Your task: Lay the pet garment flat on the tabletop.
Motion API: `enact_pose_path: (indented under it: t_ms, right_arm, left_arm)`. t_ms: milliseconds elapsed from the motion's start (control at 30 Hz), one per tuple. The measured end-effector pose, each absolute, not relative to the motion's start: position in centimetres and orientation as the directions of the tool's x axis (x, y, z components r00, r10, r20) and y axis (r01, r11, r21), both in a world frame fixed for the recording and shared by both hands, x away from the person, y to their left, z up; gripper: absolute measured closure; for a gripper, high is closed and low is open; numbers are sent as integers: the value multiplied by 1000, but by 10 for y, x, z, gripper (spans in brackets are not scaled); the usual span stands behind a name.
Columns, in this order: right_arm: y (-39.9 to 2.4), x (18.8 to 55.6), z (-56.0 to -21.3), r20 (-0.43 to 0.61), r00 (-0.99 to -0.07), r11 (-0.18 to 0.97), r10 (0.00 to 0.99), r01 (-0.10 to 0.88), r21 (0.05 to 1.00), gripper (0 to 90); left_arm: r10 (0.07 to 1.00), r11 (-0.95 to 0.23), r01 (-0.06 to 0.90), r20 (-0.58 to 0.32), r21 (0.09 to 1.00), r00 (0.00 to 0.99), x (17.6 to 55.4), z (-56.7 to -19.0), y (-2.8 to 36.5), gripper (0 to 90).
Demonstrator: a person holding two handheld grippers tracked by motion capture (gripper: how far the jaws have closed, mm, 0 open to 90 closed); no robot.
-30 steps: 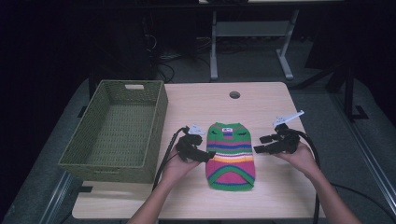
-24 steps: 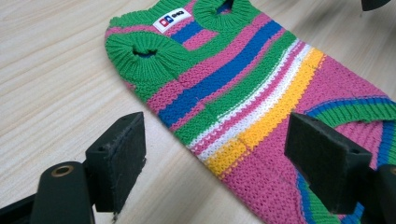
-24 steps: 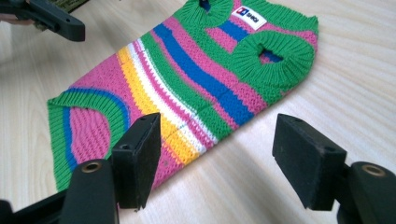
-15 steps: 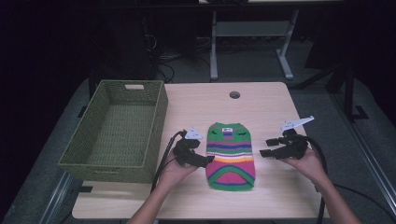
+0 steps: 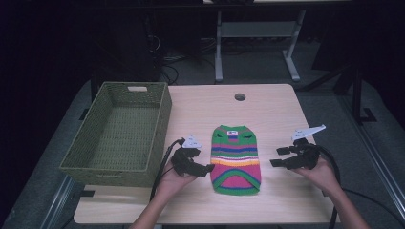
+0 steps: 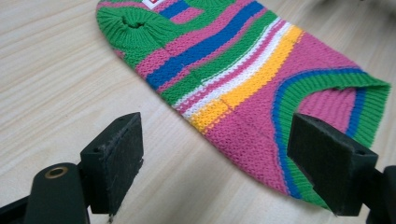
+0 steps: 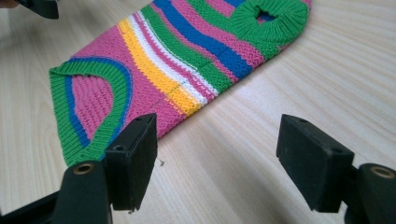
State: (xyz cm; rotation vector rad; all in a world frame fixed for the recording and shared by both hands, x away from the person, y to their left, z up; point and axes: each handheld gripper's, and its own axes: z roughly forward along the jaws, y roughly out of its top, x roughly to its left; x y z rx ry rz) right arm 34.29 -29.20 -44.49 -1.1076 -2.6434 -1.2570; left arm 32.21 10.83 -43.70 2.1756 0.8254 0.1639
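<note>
A small knitted sweater with green, pink, blue and yellow stripes lies flat on the table, neck toward the far side. My left gripper sits just off its left edge and points at it. The jaws have just been opening and stand open with the sweater beyond them, untouched. My right gripper hovers a little to the right of the sweater. Its jaws have also just been opening, and stand open over bare wood beside the sweater.
A green woven basket stands at the table's left, close to my left hand. The wooden table has a cable hole at the far middle. Cables trail from both grippers toward the near edge.
Both hands have drawn back from the sweater's upper sides toward the near edge. The right one has also shifted outward to the right. The sweater lies flat and still.
</note>
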Motion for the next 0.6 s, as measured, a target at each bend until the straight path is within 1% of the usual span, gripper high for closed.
enact_pose_path:
  t_ms: [167, 233, 400, 600]
  right_arm:
    - [-296, 334, -447, 294, -748, 426, 594, 603, 674, 287]
    - [-298, 332, -448, 301, -745, 425, 596, 610, 669, 282]
    - [-304, 326, -449, 299, -748, 409, 592, 599, 689, 281]
    - [-308, 320, -452, 295, -741, 411, 603, 606, 681, 280]
  left_arm:
    - [601, -492, 496, -133, 716, 788, 317, -437, 109, 185]
    - [605, -482, 501, -141, 719, 784, 315, -438, 108, 185]
    - [589, -507, 484, -123, 713, 799, 310, -439, 109, 185]
    - [586, -505, 486, -130, 713, 799, 305, -440, 111, 189]
